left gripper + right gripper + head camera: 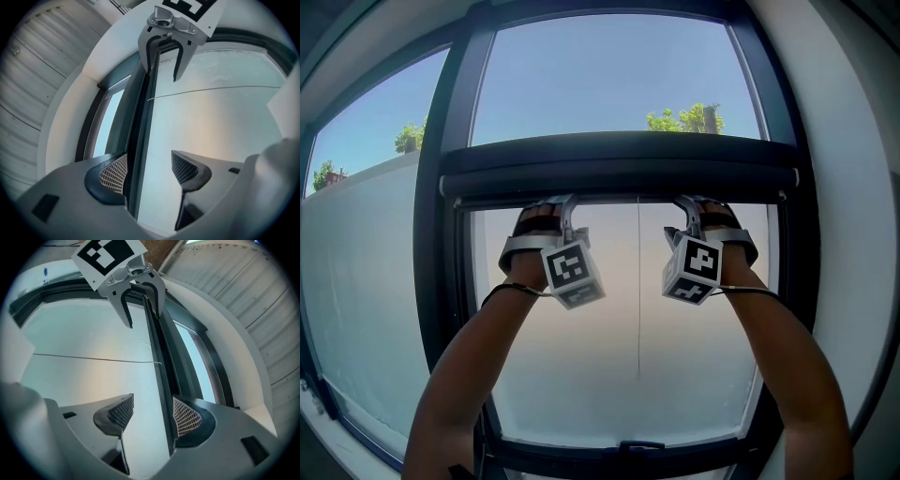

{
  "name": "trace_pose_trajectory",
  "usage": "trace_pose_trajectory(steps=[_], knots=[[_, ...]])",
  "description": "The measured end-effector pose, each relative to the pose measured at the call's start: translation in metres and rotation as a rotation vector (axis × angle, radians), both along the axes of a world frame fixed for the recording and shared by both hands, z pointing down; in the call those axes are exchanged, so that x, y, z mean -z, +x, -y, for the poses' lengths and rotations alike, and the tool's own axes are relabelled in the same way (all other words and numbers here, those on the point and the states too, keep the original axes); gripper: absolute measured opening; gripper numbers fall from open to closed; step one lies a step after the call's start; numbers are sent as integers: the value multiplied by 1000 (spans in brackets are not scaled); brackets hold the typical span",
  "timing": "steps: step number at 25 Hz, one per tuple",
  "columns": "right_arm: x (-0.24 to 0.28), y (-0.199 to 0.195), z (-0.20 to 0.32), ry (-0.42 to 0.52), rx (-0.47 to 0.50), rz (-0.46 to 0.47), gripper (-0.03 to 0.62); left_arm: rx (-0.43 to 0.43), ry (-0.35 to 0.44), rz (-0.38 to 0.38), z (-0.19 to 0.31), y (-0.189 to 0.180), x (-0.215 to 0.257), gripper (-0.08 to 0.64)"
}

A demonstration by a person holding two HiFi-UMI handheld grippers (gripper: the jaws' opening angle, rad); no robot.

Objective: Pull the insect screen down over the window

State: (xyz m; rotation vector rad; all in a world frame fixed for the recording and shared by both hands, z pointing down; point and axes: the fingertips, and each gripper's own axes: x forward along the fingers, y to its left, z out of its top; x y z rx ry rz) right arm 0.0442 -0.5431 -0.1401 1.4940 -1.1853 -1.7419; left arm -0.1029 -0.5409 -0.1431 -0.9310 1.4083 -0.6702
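The insect screen's dark pull bar (619, 178) runs level across the window, about mid-height. Both grippers reach up to its underside. My left gripper (566, 201) is open, and in the left gripper view (149, 171) the bar (139, 154) passes between the jaws, close to the left pad (113, 173) and well clear of the right one. My right gripper (686, 202) is also open astride the bar (161, 376), which lies beside the right pad (187, 417) in its own view (154, 414). Each gripper view shows the other gripper further along the bar.
A thin cord (638, 281) hangs from the bar's middle, between the two grippers. The dark window frame (431, 281) stands left and right, with its sill (628, 448) below. Sky and treetops (689, 119) show through the upper pane. A white wall (853, 234) curves at the right.
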Motion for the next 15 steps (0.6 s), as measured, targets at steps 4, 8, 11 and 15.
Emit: trace_pose_trajectory(steps=[4,8,11,15], knots=[[7,5,5,-14,-15,33,241,49,-6,18,9,-1,11,278],[15,2,5,-10,-21,30,241,76,-34,3,23,-7,14,278],[15,-2,10,-14,-48,-6,241,92,-46,10,31,-8,14,278],[17,0,19,-24,-87,-20,241,98,-49,14,34,-8,15,278]])
